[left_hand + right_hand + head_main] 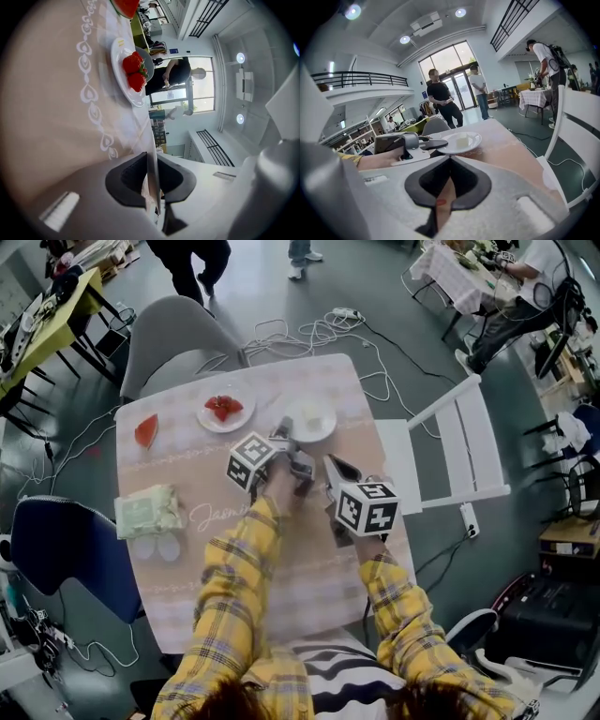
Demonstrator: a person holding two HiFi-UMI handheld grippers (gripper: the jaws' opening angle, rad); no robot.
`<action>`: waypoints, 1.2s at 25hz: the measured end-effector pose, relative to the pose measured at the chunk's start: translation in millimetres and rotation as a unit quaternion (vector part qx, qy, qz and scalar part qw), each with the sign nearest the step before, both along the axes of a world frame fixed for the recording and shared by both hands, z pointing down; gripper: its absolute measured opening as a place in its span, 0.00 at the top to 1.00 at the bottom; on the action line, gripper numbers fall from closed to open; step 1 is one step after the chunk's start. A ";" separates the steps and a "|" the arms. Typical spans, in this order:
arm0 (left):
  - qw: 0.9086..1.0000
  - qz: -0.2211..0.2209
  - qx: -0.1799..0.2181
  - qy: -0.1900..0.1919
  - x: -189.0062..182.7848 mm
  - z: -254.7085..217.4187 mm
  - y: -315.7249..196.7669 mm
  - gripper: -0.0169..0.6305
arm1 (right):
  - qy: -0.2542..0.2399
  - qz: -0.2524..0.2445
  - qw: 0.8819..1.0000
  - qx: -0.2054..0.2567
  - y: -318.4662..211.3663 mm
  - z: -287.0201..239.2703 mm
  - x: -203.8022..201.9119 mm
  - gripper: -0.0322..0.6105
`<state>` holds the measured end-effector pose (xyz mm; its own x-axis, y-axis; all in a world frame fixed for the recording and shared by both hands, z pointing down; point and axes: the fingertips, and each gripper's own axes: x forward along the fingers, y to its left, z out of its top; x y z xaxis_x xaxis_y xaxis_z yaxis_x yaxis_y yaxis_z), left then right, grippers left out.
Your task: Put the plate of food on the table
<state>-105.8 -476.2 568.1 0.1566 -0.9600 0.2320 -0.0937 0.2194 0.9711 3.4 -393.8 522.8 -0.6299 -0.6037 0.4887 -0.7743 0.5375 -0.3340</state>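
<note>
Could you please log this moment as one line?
left gripper: shut on plate rim | right gripper: shut, empty | plate: on or just above table

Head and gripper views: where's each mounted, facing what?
Head view: on the head, steeply down at table; sleeves, left hand-held gripper, right hand-held gripper.
Left gripper view: on it, rolled sideways; own jaws shut on white plate.
Right gripper view: on it, across the table; own shut jaws.
Shared: all three show that plate.

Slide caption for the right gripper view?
Left tongs grip the white plate by its rim, pale food piece on it; right tongs shut, empty.
</note>
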 end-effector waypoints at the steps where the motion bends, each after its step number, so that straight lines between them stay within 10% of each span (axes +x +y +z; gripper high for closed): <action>1: 1.000 0.000 -0.002 -0.001 -0.4 0.1 -2.2 0.93 | 0.001 -0.001 1.000 0.000 1.6 -0.2 -1.0 0.95; 16: 0.994 0.030 -0.082 -0.067 -7.7 11.5 -13.2 0.94 | 0.010 -0.013 1.000 -0.003 10.7 7.0 -14.2 0.95; 23: 0.991 0.073 -0.104 -0.051 2.2 2.5 -10.0 0.64 | 0.000 -0.004 1.000 -0.001 8.9 3.3 -19.0 0.95; 30: 0.985 0.089 -0.125 -0.080 5.7 3.0 4.4 0.55 | -0.007 0.001 1.000 0.001 9.0 -1.0 -18.8 0.95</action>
<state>-100.1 -471.9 571.1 0.2588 -0.8306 0.4931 -0.2996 0.4163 0.8584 -15.3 -384.8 521.7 -0.6357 -0.6052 0.4792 -0.7704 0.5368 -0.3440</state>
